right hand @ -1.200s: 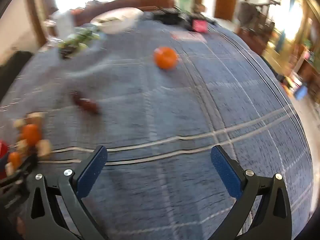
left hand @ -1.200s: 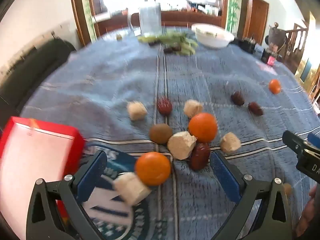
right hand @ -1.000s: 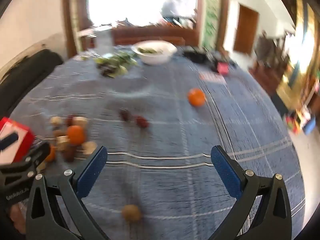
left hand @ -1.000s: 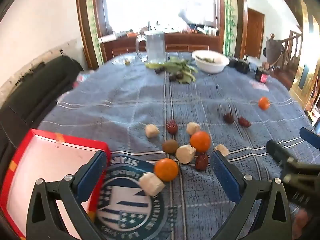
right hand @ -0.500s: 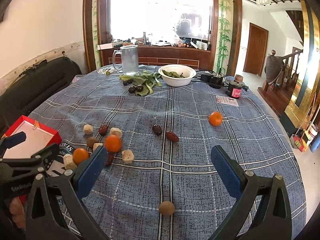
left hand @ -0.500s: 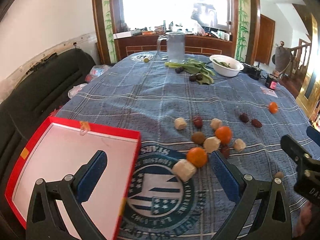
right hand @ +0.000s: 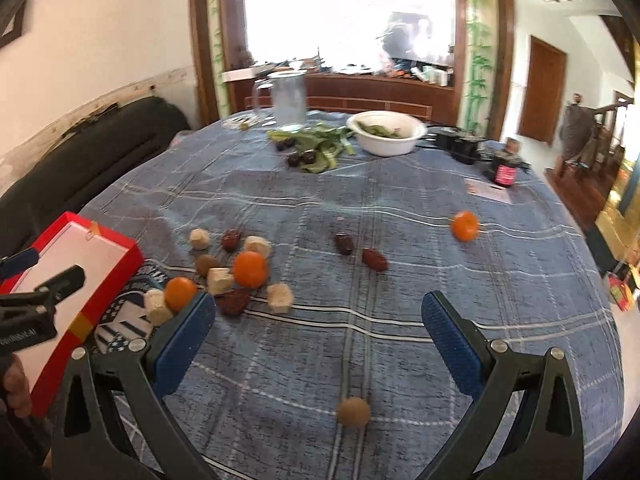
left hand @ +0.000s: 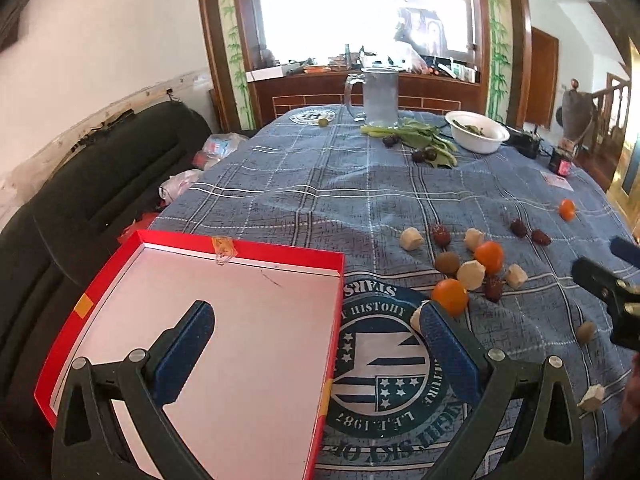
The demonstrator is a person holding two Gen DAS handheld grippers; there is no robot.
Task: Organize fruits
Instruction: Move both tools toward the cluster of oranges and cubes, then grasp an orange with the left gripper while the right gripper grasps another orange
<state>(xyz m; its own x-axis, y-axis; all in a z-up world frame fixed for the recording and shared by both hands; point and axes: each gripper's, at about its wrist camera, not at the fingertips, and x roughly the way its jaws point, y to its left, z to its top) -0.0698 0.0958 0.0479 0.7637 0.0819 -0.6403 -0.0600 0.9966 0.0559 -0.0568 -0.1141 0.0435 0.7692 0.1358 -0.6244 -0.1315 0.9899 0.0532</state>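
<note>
My left tool [left hand: 316, 332] is spread wide and holds nothing; it hangs over the near right edge of the red tray [left hand: 280, 254], which sits at the left side of the tabletop [left hand: 320, 184]. My right tool [right hand: 318, 320] is also wide apart and holds nothing, above bare blue cloth. The fruits lie in a bunch just right of the tray: two oranges [left hand: 450, 296], a brown kiwi [left hand: 447, 262], dark red dates [left hand: 493, 288] and pale chunks [left hand: 471, 275] that I cannot name. One pale chunk is partly hidden behind my left tool's right finger [left hand: 448, 350]. Two more dates [right hand: 374, 259] lie apart near the middle, and a third orange [right hand: 464, 225] sits alone far to the right. A small brown round fruit [right hand: 353, 411] lies near me between my right tool's fingers; it looks blurry. Far back stand a jug [left hand: 380, 96], green leaves [left hand: 420, 136] and a white bowl [left hand: 478, 132]. The tray's near corner is cut off by my left tool.
</note>
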